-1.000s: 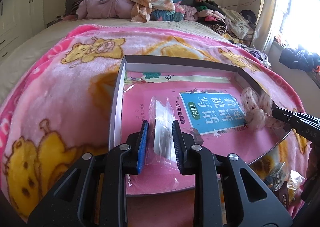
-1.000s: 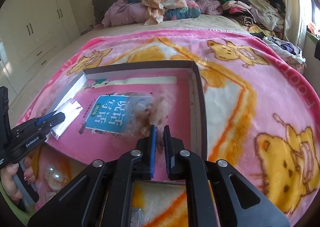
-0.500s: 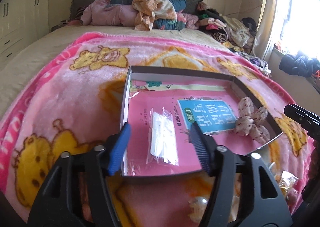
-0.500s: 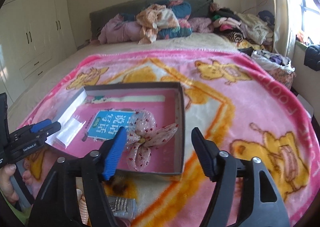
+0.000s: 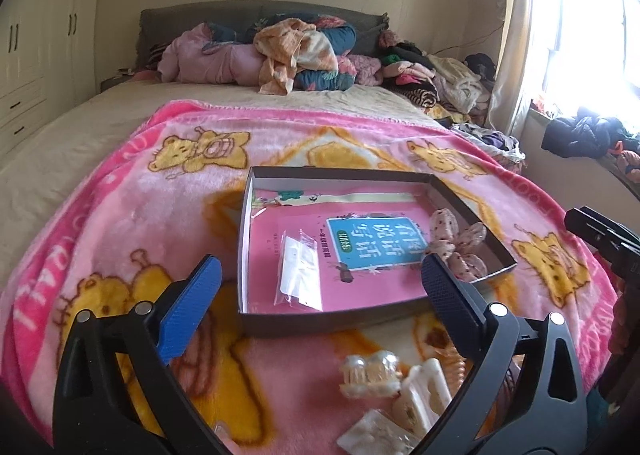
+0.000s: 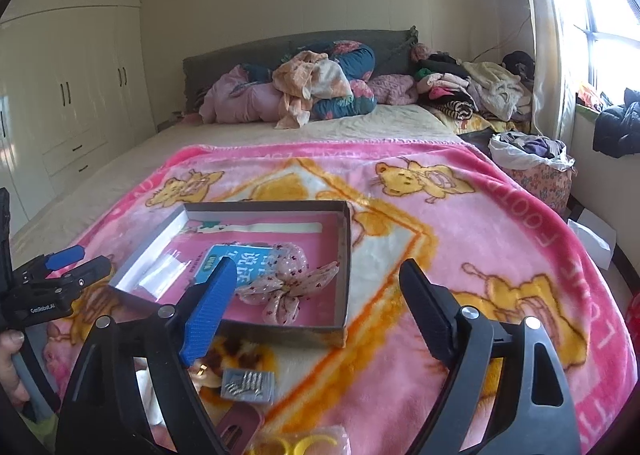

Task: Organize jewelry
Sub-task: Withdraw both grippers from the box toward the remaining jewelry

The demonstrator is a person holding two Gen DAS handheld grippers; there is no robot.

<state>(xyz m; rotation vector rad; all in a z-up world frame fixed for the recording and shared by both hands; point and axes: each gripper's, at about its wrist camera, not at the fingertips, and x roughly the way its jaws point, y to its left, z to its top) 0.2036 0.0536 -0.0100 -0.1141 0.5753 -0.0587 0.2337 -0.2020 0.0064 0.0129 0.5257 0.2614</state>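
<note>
Both the left gripper (image 5: 320, 295) and right gripper (image 6: 316, 307) have just spread their fingers wide, holding nothing. In the box (image 6: 344, 239), the plastic bag (image 5: 300, 275) lies at 9 o'clock, the fabric bow (image 6: 288, 287) at 3 o'clock.

A shallow grey box (image 5: 316, 325) with a pink printed bottom lies flat on the pink blanket, near the foot edge of the bed. Inside it, near its left wall, a small clear bag (image 5: 300, 269) lies flat. Near its right wall lies a pink dotted fabric bow (image 6: 290, 283), spread open. Outside the box, by the foot edge of the bed, lie a pearly hair claw (image 5: 370, 373), a grey card of small clips (image 6: 249, 385) and white packets (image 5: 420, 399).
</note>
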